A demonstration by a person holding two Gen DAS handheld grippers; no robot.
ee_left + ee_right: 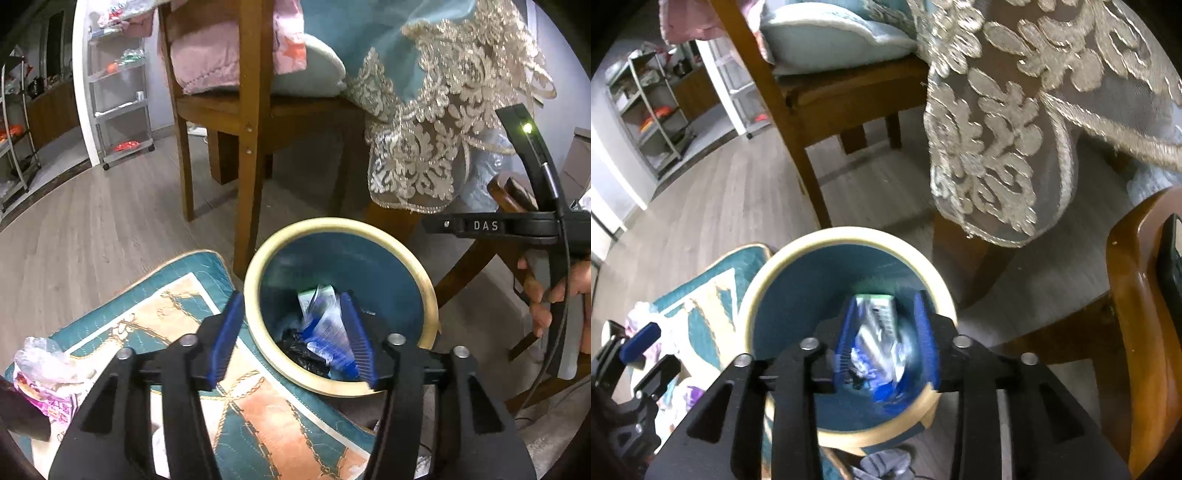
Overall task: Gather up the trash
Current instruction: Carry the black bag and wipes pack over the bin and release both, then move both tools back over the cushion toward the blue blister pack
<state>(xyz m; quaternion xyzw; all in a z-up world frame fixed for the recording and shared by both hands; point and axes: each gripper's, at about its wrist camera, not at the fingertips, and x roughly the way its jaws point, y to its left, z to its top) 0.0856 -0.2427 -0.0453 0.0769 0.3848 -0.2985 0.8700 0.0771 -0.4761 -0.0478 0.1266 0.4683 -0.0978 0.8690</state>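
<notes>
Left gripper [295, 336] angled steeply downward, blue-padded fingers [227, 336] spread apart, nothing pressed between the pads. Black linkage arms and silver pivot pins fanned out behind the fingers. Right gripper [888, 343] likewise tipped downward, fingers [925, 339] parted with a narrower gap than the left, pads pressing on nothing. Seen from the left wrist view, right gripper's black body level at the right edge, gripped from below by a bare hand [557, 295] with curled fingers. Left gripper's blue pad also visible low at the left of the right wrist view.
</notes>
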